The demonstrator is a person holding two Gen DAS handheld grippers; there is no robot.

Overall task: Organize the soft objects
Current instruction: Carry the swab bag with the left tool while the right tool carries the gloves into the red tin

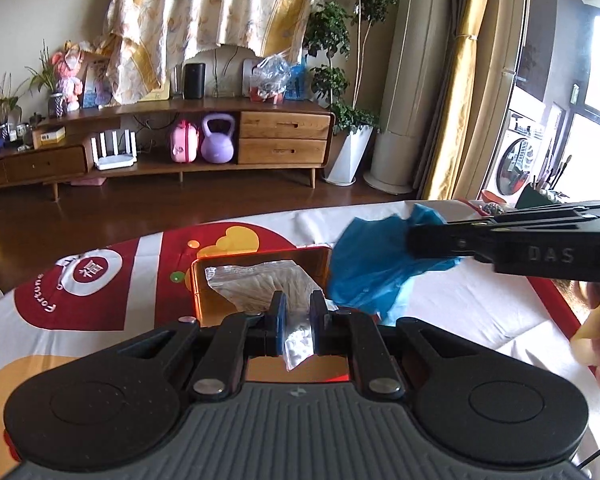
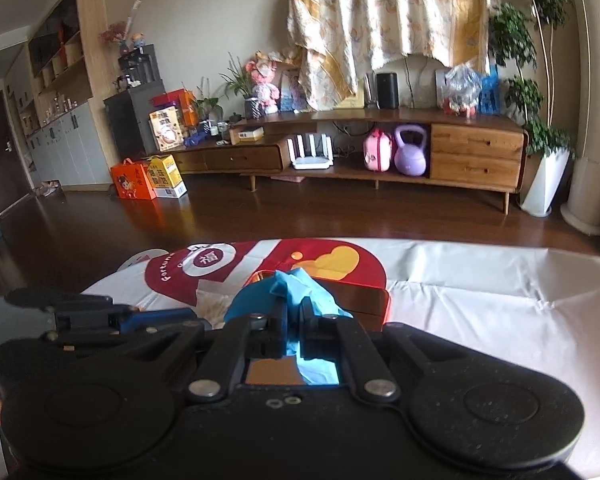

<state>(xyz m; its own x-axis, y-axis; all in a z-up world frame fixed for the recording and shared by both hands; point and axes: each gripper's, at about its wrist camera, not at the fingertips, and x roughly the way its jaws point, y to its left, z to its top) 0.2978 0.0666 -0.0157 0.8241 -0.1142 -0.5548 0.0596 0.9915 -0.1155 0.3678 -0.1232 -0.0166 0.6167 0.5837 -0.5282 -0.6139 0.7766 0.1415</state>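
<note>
Claws both grip: our left claw pinches a clear plastic bag, our right claw a blue glove, above the orange tray.

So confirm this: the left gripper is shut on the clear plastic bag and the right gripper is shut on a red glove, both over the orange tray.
Not quite. The right gripper holds a blue glove, not a red one, as the right wrist view shows. The left gripper is indeed shut on the clear plastic bag, both over the orange tray.
</note>
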